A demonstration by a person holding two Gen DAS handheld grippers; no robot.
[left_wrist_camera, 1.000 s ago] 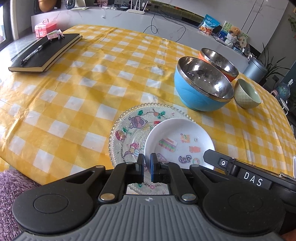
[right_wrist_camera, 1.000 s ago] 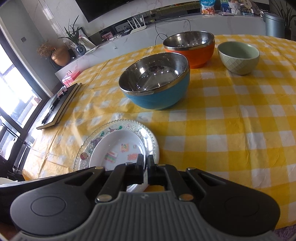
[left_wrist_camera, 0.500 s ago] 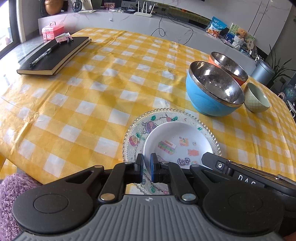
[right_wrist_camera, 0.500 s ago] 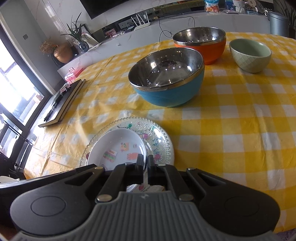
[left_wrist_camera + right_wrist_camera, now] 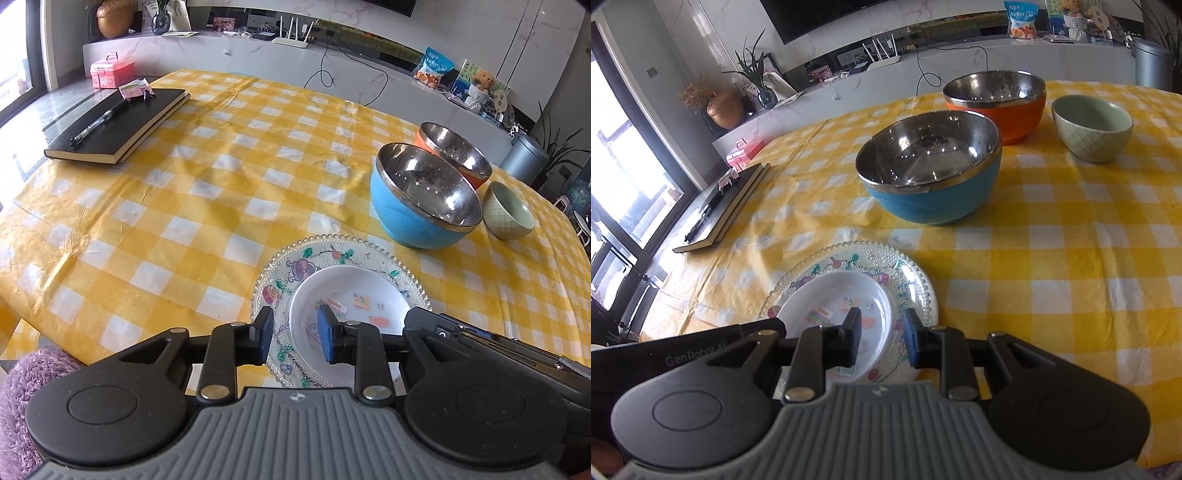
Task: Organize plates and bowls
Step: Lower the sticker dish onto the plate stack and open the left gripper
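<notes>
Yellow checked tablecloth [image 5: 192,221] carries glass plate [image 5: 295,258] with white dish [image 5: 354,291]; left gripper [image 5: 295,334] and right gripper [image 5: 881,336] jaws opening, pinching nothing; best withdraw gently without nudging them

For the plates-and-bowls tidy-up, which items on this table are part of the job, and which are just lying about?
Part of the job:
- white plate, resting on the glass plate
- blue bowl
- orange bowl
- small green bowl

Just lying about:
- black notebook with a pen on it
- pink box on the counter behind
</notes>
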